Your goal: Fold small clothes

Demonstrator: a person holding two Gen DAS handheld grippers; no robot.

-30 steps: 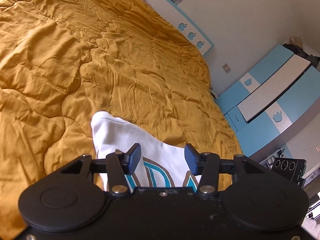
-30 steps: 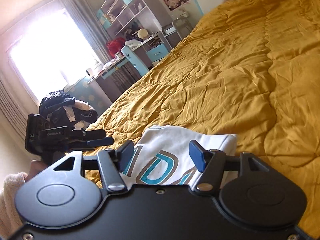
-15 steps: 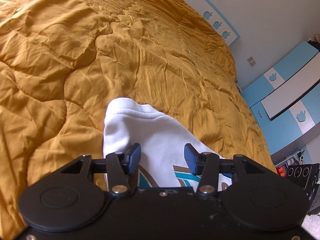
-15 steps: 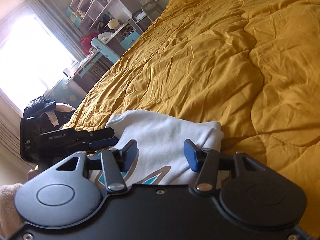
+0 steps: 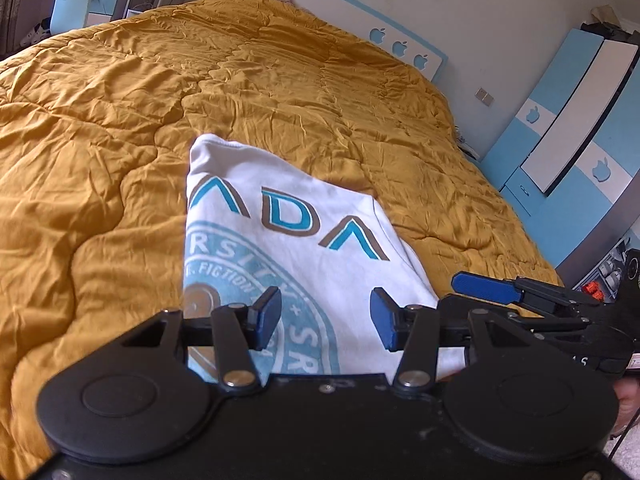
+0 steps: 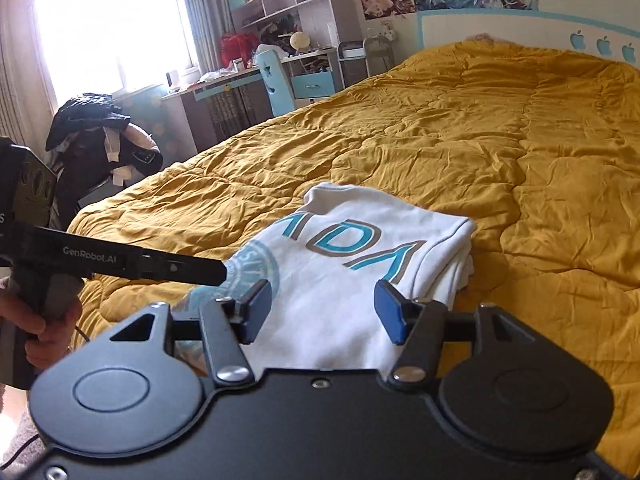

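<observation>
My left gripper (image 5: 325, 318) opens over the near end of the folded white shirt (image 5: 280, 240) on the yellow quilt (image 5: 100, 120); my right gripper (image 6: 322, 312) widens too, gripping nothing. Only the right view shows the desk (image 6: 248, 76) and window (image 6: 108, 24); the left shows the wardrobe (image 5: 576, 128).

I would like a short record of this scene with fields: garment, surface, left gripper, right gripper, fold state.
garment: white T-shirt with teal lettering and a round teal print
surface: mustard yellow quilt on a bed
left gripper: jaws opening, pads apart above the shirt, holding nothing
right gripper: jaws opening, pads apart above the shirt, holding nothing
fold state: shirt lies folded into a narrow stack, layered edges visible on its right side in the right wrist view
</observation>
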